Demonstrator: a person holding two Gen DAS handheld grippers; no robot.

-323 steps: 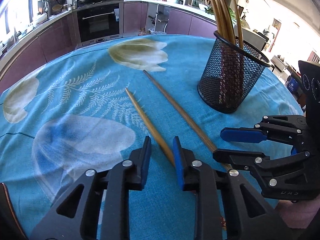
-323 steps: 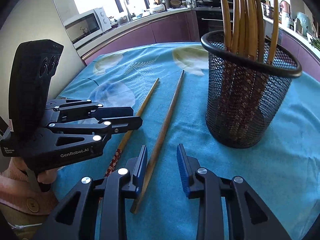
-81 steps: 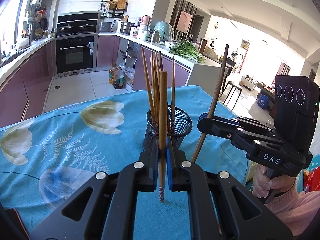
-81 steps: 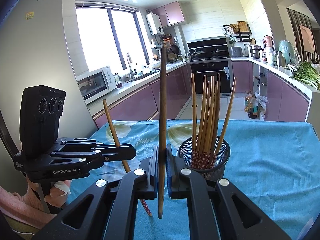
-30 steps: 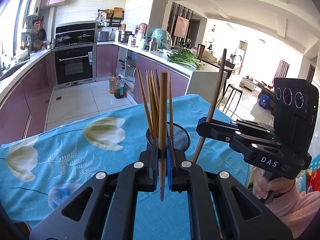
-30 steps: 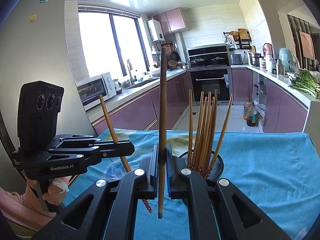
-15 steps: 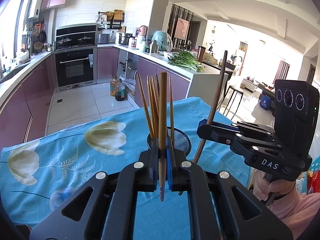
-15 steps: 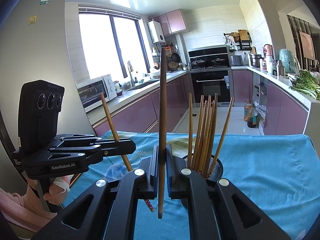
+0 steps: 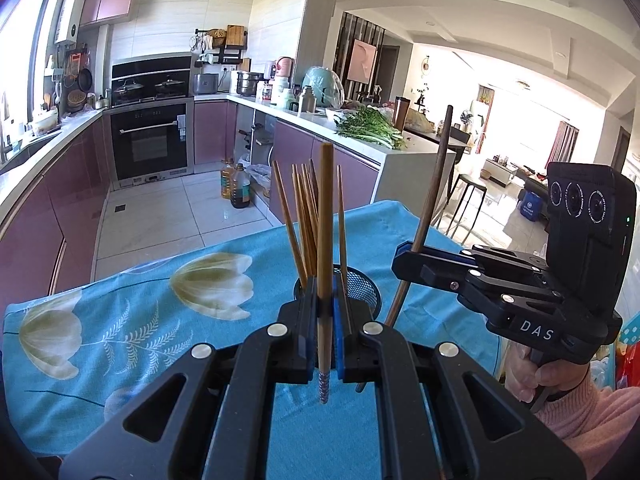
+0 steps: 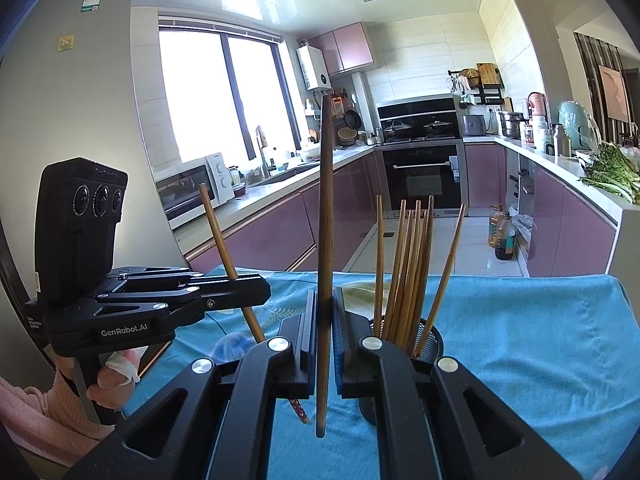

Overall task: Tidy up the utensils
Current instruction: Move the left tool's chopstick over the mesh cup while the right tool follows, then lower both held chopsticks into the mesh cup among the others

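My left gripper (image 9: 324,312) is shut on a light wooden chopstick (image 9: 325,240) and holds it upright above the table. It also shows in the right wrist view (image 10: 236,292), where the chopstick (image 10: 218,236) leans. My right gripper (image 10: 324,320) is shut on a darker chopstick (image 10: 326,208), also upright; it shows in the left wrist view (image 9: 408,258) with that chopstick (image 9: 434,176). A black mesh holder (image 9: 362,286) with several chopsticks (image 10: 408,264) stands just beyond both grippers.
The table wears a teal tablecloth (image 9: 140,320) with pale tulip prints. Its far edge (image 9: 240,240) drops to a tiled kitchen floor. Purple cabinets, an oven (image 9: 150,144) and a counter with greens (image 9: 368,130) lie behind.
Over eleven seconds both chopsticks went from lying on the cloth to upright in the shut grippers. In the last second both grippers have risen slightly above the holder.
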